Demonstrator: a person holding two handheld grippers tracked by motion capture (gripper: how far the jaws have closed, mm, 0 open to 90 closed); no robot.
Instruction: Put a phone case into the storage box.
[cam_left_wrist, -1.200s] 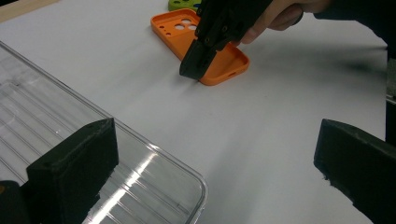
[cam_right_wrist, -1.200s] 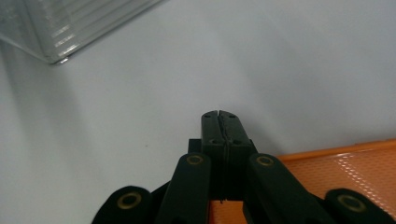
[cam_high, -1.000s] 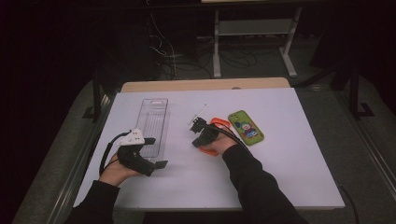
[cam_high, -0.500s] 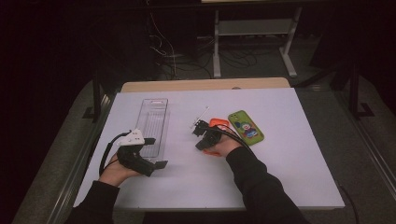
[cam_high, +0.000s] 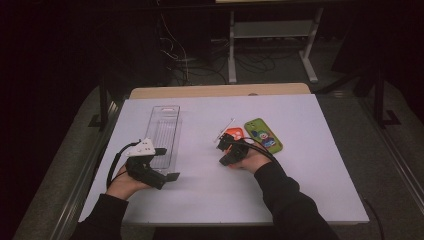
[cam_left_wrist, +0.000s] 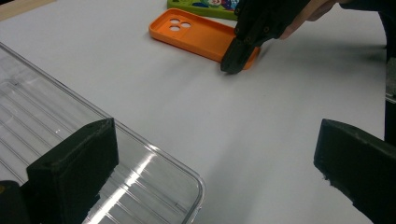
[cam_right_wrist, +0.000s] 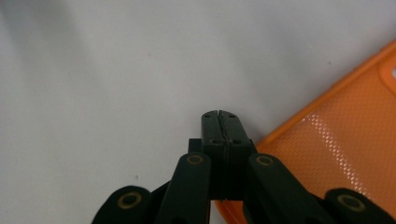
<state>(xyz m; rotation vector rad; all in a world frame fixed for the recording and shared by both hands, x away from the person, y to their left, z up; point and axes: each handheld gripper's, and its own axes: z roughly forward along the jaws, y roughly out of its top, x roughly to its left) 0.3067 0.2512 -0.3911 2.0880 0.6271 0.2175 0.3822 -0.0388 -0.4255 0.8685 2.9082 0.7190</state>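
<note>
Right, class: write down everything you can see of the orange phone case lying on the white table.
The orange phone case looks like soft, matte plastic or rubber: a shallow rectangular shell with rounded corners, a raised rim and round camera holes near one end. It lies flat, open side up, on the white table, close beside a green patterned phone case. The right gripper, jaws shut, has its tip down at the case's near corner; whether it presses the rim is unclear.

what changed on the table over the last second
The right gripper, fingers shut with nothing between them, shifted slightly right along the edge of the orange phone case. The left gripper, the clear tray and the green phone case stayed put.
</note>
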